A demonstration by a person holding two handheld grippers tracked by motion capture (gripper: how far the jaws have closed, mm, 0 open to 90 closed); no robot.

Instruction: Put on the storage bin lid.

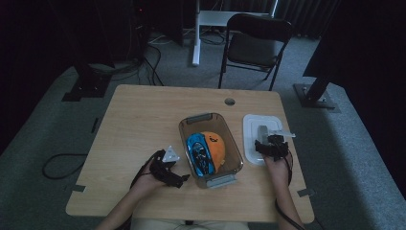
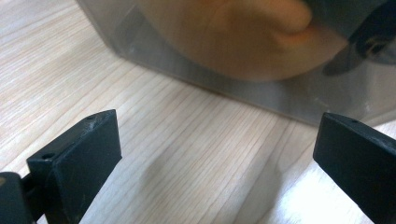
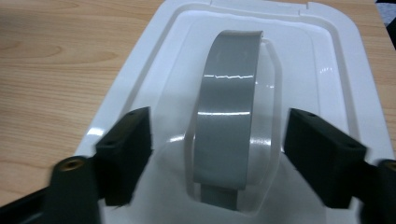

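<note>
On a wooden desk (image 1: 139,124), the right gripper (image 3: 217,154) hovers over a white lid (image 3: 327,70), its fingers (image 3: 126,151) spread either side of the lid's grey handle (image 3: 229,107) without pressing it. The lid lies just right of a clear box (image 1: 232,143) holding an orange toy (image 1: 215,143) and a blue car (image 1: 199,152). The left gripper (image 2: 215,154), fingers released, rests beside the box.

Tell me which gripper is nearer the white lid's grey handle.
Right. The right gripper straddles the grey handle without touching it; the left gripper sits beyond the clear bin.
</note>
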